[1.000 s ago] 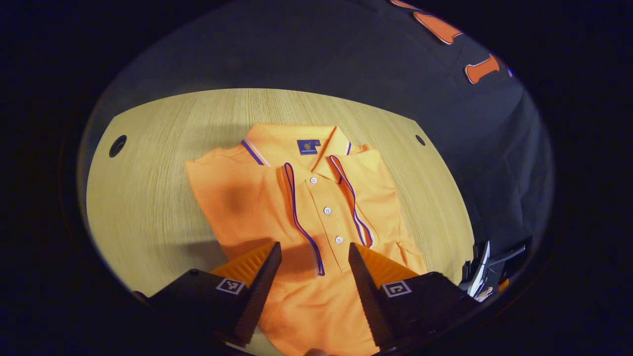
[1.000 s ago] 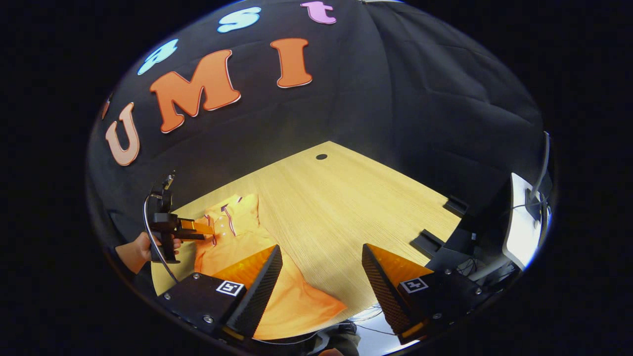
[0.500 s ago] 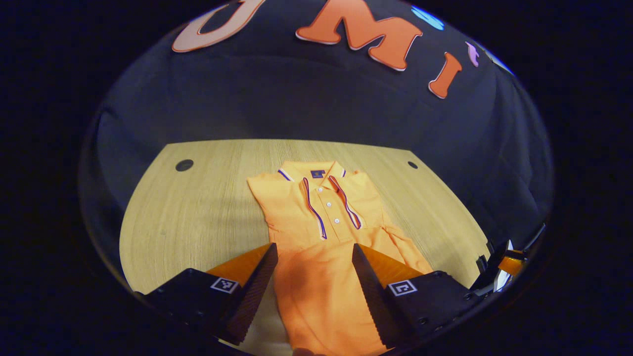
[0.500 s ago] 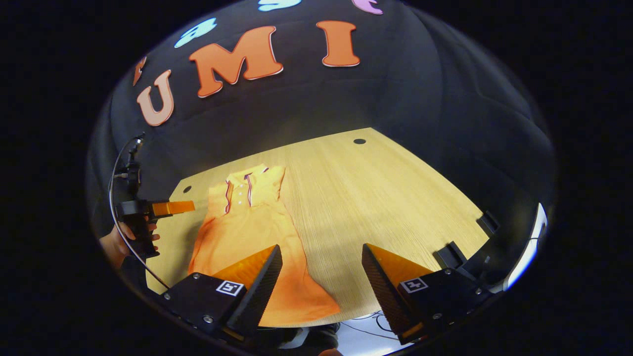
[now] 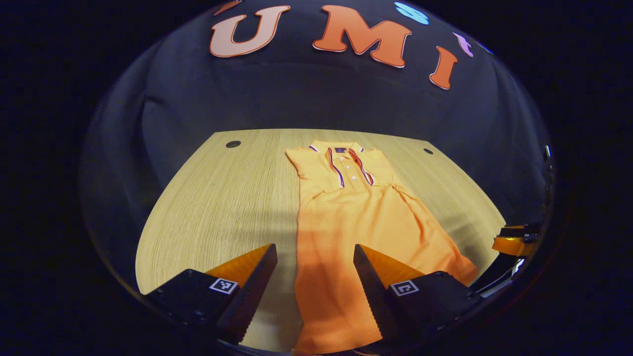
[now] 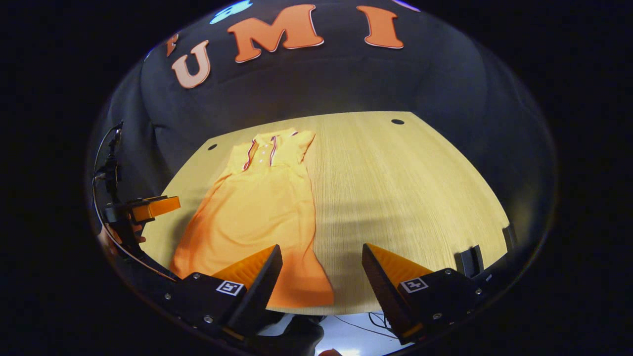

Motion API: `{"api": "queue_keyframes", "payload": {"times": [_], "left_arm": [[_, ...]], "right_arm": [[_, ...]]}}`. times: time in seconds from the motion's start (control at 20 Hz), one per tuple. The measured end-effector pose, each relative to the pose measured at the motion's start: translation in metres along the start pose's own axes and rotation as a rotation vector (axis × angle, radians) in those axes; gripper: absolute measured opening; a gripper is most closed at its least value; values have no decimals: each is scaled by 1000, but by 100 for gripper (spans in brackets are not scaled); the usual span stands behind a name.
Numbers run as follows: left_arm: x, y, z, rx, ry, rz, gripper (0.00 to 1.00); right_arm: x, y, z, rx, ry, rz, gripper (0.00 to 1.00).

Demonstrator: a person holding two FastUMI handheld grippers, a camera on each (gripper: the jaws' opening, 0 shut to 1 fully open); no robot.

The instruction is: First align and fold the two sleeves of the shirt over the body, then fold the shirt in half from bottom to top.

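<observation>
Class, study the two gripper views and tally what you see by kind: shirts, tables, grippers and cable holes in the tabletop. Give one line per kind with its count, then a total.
Orange polo shirt: 1
Wooden table: 1
Grippers: 2, the left gripper and the right gripper
Cable holes in the tabletop: 2, left hole and right hole
Total: 6

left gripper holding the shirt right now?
No. The left gripper is open with nothing between its fingers, above the shirt lying flat on the table.
</observation>
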State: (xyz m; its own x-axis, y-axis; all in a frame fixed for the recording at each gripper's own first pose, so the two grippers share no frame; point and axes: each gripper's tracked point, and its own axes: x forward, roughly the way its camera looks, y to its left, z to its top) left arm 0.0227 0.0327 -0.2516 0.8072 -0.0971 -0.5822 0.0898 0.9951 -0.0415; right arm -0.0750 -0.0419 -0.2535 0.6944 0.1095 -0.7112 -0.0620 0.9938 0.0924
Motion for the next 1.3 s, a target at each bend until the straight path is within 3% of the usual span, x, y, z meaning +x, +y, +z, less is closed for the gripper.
{"api": "queue_keyframes", "payload": {"times": [0.3,0.55,0.8,1.1,1.3], "left_arm": [[-22,-3,-68,54,85,37,98],[-34,4,-124,58,178,62,98],[-41,5,-149,69,183,71,97],[-39,1,-145,55,36,60,98],[-35,1,-147,43,-36,78,97]], "right_arm": [[15,17,-44,-75,88,66,99],[25,18,-73,-118,152,75,99],[29,16,-90,-147,175,61,98],[32,16,-96,-242,105,50,96],[34,18,-94,-199,66,31,92]]}}
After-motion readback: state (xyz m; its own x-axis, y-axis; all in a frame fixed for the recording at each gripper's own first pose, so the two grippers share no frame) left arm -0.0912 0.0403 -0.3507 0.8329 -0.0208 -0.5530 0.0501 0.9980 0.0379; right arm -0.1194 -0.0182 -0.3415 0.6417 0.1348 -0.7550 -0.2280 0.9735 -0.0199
